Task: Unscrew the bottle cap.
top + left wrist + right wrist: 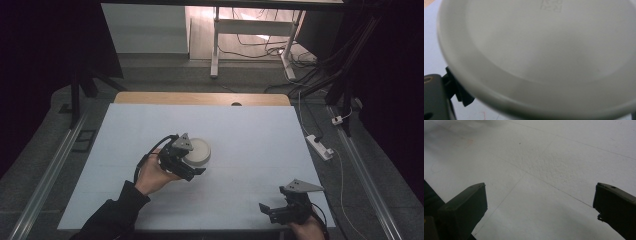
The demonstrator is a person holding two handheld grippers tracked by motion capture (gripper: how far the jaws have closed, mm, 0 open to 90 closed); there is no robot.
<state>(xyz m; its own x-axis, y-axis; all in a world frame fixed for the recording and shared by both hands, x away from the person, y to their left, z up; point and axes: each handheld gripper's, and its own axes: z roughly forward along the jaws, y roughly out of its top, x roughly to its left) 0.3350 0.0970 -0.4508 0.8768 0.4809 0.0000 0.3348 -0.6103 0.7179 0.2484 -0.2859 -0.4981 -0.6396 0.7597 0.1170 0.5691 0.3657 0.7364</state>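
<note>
A round, shallow white dish [198, 152] sits near the middle of the table [250, 135], whose top is covered by a pale, matte sheet with faint straight seams and a fine pebbled grain, visible close up in the right gripper view. The dish looks like smooth, slightly glossy plastic, with a thick rolled rim and a flat base; in the left gripper view its underside or inner face [544, 50] looms very close, with small raised moulded characters near the top edge, too blurred to read. The left gripper [186, 167], black and angular with a grey three-cornered plate on top, is at the dish's near-left edge, held in the person's left hand [152, 176] with a dark sleeve behind it. One black jaw shows under the dish's rim at lower left in its own view; whether the jaws are clamped on the rim I cannot tell. The right gripper [270, 210] rests low at the table's near-right corner, well apart from the dish, its two blocky black jaws spread wide over bare sheet [536, 195] with nothing between them.
</note>
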